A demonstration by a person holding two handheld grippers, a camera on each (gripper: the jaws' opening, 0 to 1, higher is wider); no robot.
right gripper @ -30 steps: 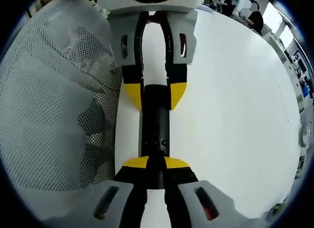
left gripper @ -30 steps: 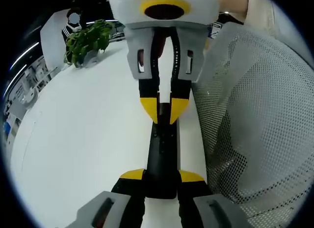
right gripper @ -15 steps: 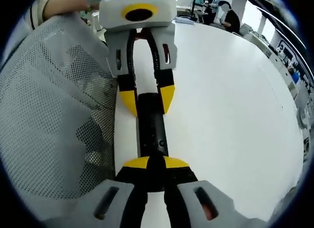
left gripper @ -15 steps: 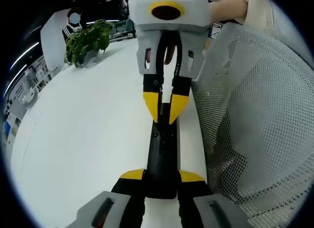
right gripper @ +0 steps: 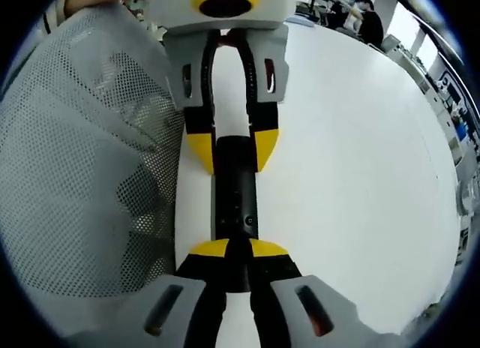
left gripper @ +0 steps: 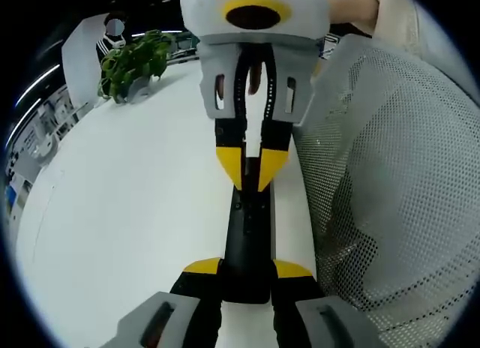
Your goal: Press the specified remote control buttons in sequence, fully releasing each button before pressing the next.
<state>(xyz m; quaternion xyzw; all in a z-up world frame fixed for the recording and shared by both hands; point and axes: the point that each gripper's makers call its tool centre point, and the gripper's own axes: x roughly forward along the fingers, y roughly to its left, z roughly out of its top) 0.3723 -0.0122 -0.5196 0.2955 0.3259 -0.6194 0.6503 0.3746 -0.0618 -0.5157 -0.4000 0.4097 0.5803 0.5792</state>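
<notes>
Left gripper view: left gripper [left gripper: 247,271] clamps one remote [left gripper: 248,235]; right gripper [left gripper: 251,172] (fingers together) touches it.

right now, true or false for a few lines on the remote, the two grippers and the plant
1. The remote is black and lies on a white table. True.
2. The left gripper has the remote's end between its jaws. True.
3. The right gripper has its jaws spread wide. False: the tips sit close together over the remote.
4. The plant touches the remote. False: it stands far off at the table's edge.
</notes>
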